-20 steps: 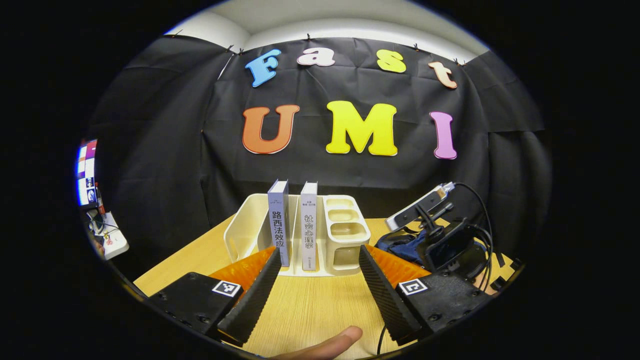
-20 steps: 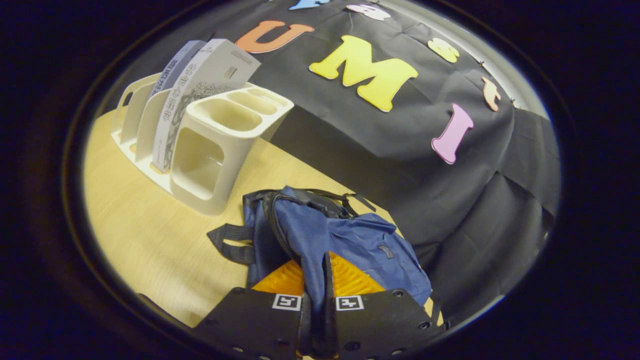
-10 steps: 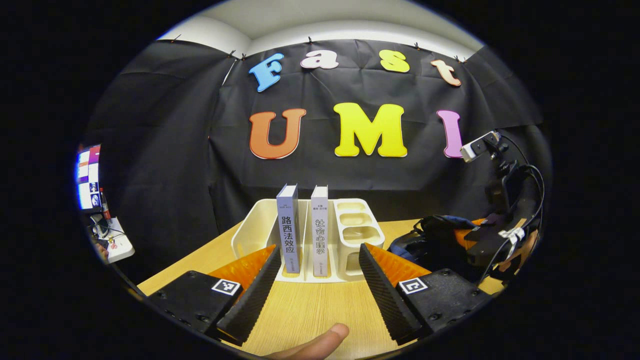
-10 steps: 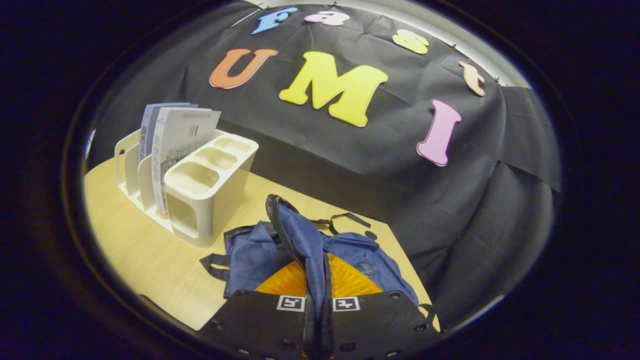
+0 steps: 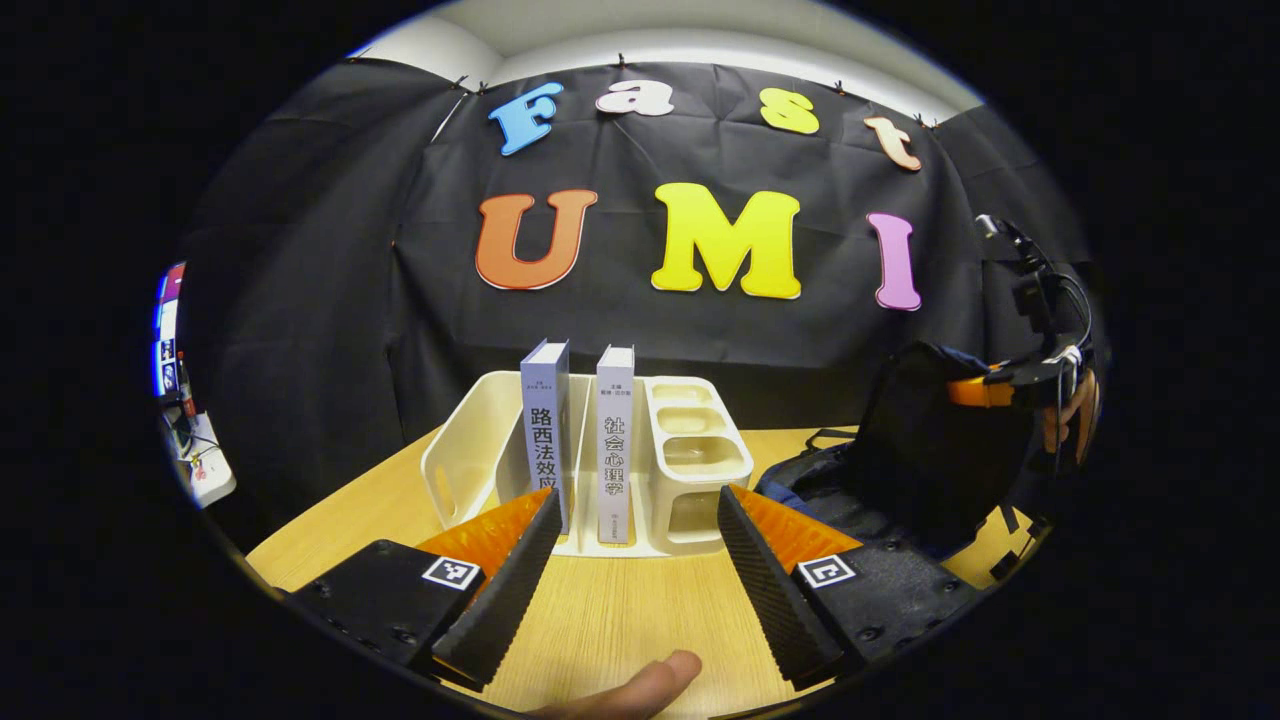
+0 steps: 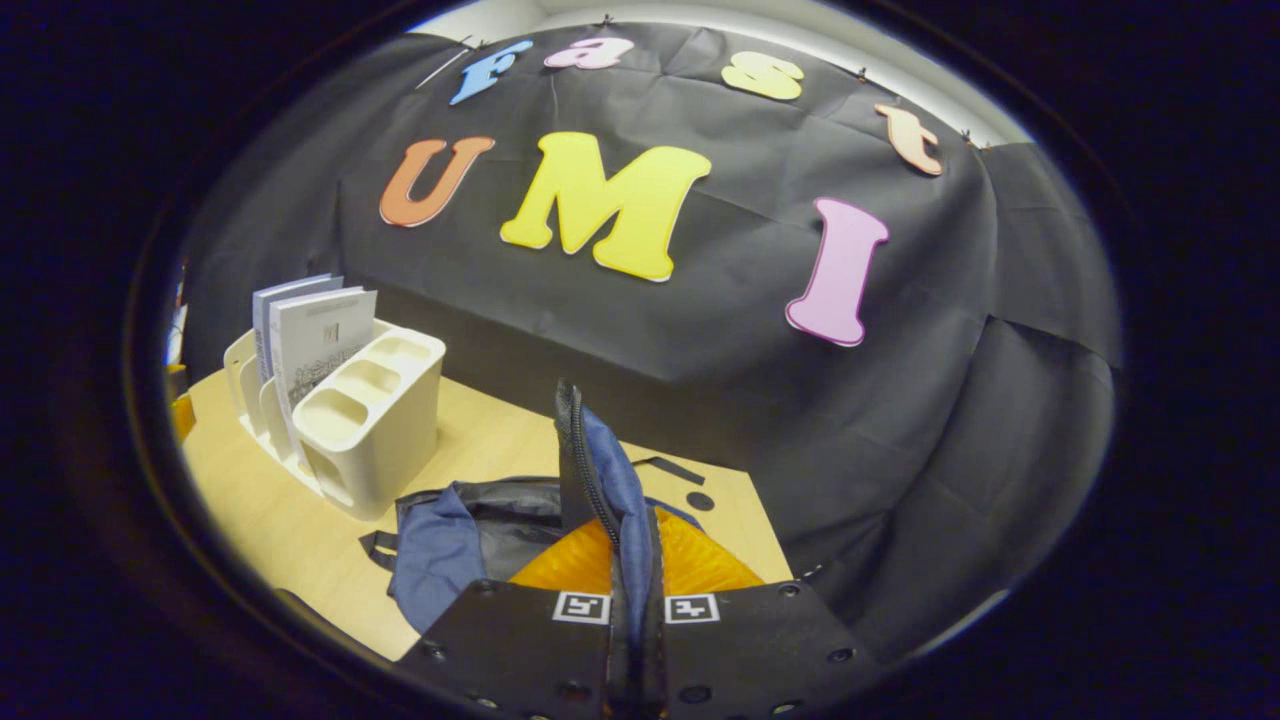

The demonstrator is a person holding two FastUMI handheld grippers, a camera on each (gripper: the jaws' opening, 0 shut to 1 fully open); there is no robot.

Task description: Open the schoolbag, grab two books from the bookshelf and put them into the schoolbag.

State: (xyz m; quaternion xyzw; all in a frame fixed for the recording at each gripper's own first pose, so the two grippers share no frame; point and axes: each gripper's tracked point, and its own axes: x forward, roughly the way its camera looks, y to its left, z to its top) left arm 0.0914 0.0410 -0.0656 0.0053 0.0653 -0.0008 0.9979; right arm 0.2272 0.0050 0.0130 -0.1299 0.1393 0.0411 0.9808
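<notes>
Left gripper view showing two book spines [image 5: 580, 440] standing in the bookshelf [image 5: 690, 450] mid-table, left gripper [image 5: 630, 560] gaping wide, empty, right gripper [image 6: 632, 560] clenching the schoolbag [image 6: 600, 480] flap, lifting it near the table's right edge.

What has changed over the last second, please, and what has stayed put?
The right tool, shut on the schoolbag flap, has lifted it higher, opening the bag. The left tool stays open before the two books in the bookshelf.
</notes>
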